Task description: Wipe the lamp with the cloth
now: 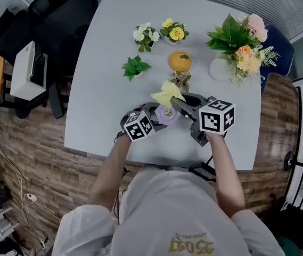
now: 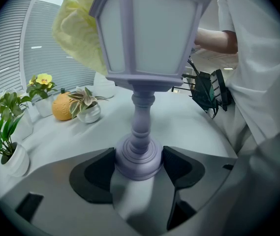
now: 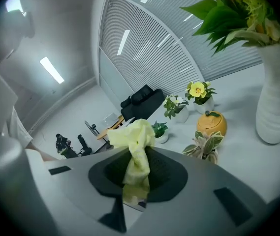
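A small lilac lantern-shaped lamp (image 2: 144, 38) stands on the white table, and my left gripper (image 2: 139, 164) is shut on its round base (image 2: 139, 157). From the head view the lamp (image 1: 167, 114) sits between both grippers near the table's front. My right gripper (image 3: 136, 177) is shut on a pale yellow cloth (image 3: 136, 146), which bunches up above the jaws. In the head view the cloth (image 1: 167, 93) lies over the far side of the lamp top, and in the left gripper view the cloth (image 2: 78, 28) hangs against the lamp's left panel. My left gripper (image 1: 147, 122) and right gripper (image 1: 179, 106) flank the lamp.
Behind the lamp stand an orange pumpkin-shaped jar (image 1: 180, 61), a small variegated plant (image 1: 182, 79), a green potted plant (image 1: 135, 67), two flower pots (image 1: 147, 35) (image 1: 173, 31) and a white vase of flowers (image 1: 221, 67). A black office chair (image 1: 55, 15) is at the table's left.
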Tool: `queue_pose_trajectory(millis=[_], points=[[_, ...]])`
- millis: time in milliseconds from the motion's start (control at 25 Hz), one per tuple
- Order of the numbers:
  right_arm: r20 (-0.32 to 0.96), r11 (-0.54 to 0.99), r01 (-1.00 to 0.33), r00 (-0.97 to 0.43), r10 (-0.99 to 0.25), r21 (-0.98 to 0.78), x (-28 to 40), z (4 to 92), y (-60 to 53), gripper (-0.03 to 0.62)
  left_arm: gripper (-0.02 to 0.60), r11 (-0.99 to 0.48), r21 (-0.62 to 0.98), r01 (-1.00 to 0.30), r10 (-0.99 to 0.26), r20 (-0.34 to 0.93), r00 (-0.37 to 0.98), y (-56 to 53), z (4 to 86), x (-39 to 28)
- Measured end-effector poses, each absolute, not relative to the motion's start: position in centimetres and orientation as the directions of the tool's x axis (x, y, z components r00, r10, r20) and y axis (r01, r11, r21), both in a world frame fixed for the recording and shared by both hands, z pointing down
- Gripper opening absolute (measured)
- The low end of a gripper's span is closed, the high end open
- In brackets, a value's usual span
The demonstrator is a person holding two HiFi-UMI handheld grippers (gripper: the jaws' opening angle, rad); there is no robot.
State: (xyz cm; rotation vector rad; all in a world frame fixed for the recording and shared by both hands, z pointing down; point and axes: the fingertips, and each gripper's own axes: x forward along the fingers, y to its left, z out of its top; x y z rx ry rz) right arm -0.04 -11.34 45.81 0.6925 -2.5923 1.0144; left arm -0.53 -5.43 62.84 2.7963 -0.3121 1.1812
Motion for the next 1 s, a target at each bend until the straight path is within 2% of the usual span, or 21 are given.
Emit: queue_pose_trajectory(millis=[1000], points=[[0.277,0.491,-0.38,-0.922,-0.27,-0.784,0.7,47.5,-12.5,0.071,0.302,-0.975,0.007,-0.223,-0.149,0.721,0.677,-5.4,62.8,-0.6]])
